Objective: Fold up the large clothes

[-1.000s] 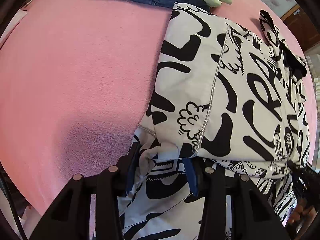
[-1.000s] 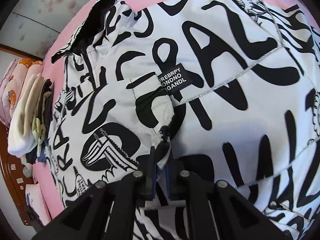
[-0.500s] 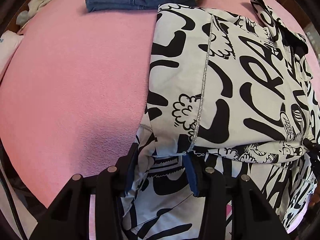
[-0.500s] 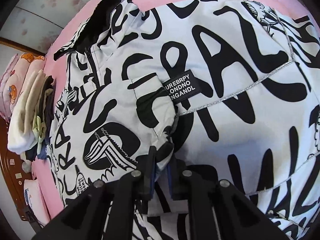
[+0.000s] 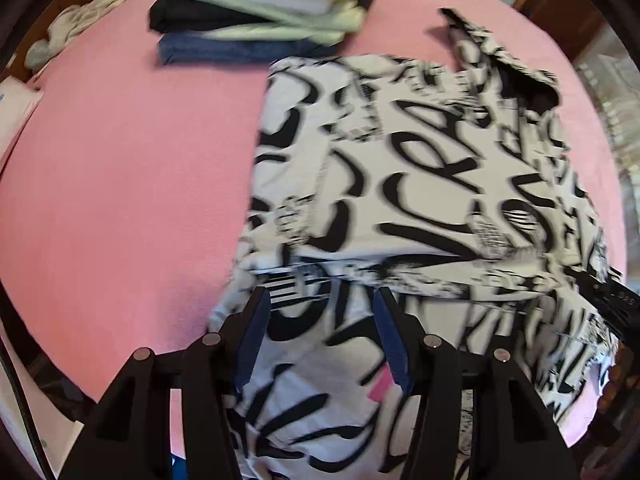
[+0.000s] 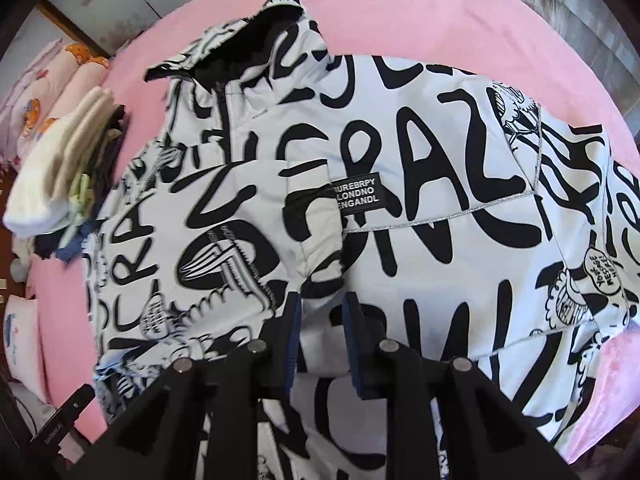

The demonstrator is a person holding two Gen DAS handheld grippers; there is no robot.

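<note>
A white jacket with black graffiti lettering (image 5: pixel 420 168) lies folded on the pink bed (image 5: pixel 120 180). Its lower part is doubled over, with the fold edge just beyond my left gripper (image 5: pixel 320 300). That gripper hovers above the cloth, its jaws opening wide with nothing pinched between the pads. In the right wrist view the jacket (image 6: pixel 420 152) shows a black label patch (image 6: pixel 356 196) and a sleeve cuff (image 6: pixel 320 240). My right gripper (image 6: pixel 323 300) hangs just short of that cuff. Its jaws are opening, and the cloth lies loose below the gap.
A stack of folded clothes (image 5: pixel 256 12) sits at the far side of the bed, beside the jacket's collar (image 6: pixel 60 168). Pillows (image 6: pixel 48 92) lie beyond it. Pink bed surface (image 6: pixel 440 20) stretches left of the jacket and past the hood.
Both grippers have let go of the jacket fabric they pinched and lifted away from it. Their jaws have spread. The folded layer now rests flat on the jacket.
</note>
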